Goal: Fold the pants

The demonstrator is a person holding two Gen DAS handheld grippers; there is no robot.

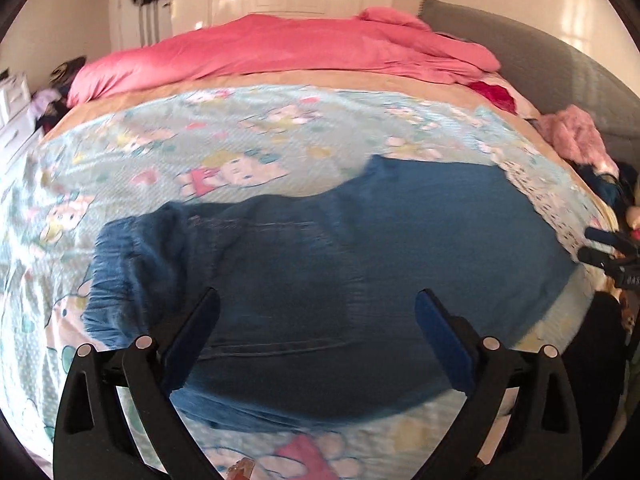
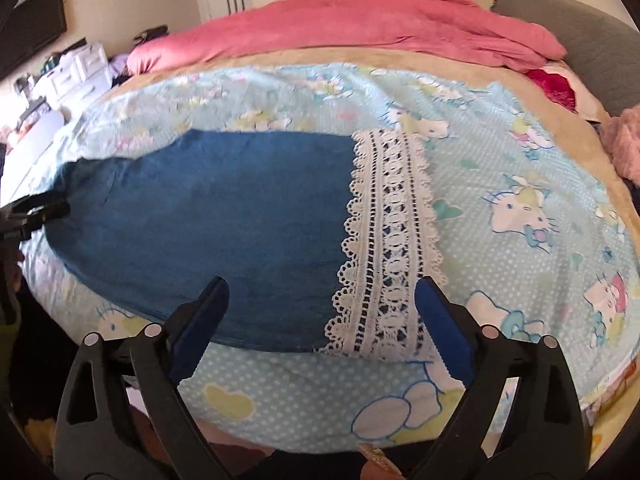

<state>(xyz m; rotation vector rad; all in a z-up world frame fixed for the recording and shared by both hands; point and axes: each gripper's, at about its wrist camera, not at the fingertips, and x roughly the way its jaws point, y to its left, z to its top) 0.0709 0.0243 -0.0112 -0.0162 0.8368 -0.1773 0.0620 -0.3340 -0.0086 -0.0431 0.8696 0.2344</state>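
Observation:
Blue denim pants (image 1: pixel 320 264) lie flat across a cartoon-print bedsheet (image 1: pixel 120 152). In the left wrist view I see the gathered waist end at the left. In the right wrist view the leg (image 2: pixel 208 224) ends in a white lace hem (image 2: pixel 392 248). My left gripper (image 1: pixel 318 300) is open and empty, hovering over the waist part. My right gripper (image 2: pixel 322 288) is open and empty above the leg near the lace hem. The right gripper also shows at the right edge of the left wrist view (image 1: pixel 604 248), and the left gripper at the left edge of the right wrist view (image 2: pixel 36 212).
A pink duvet (image 1: pixel 280 52) is bunched along the far side of the bed. A grey headboard (image 1: pixel 560 68) stands at right, with pink fluffy clothing (image 1: pixel 576 136) beside it. White drawers (image 2: pixel 76 72) and clutter stand at far left. White wardrobes line the back wall.

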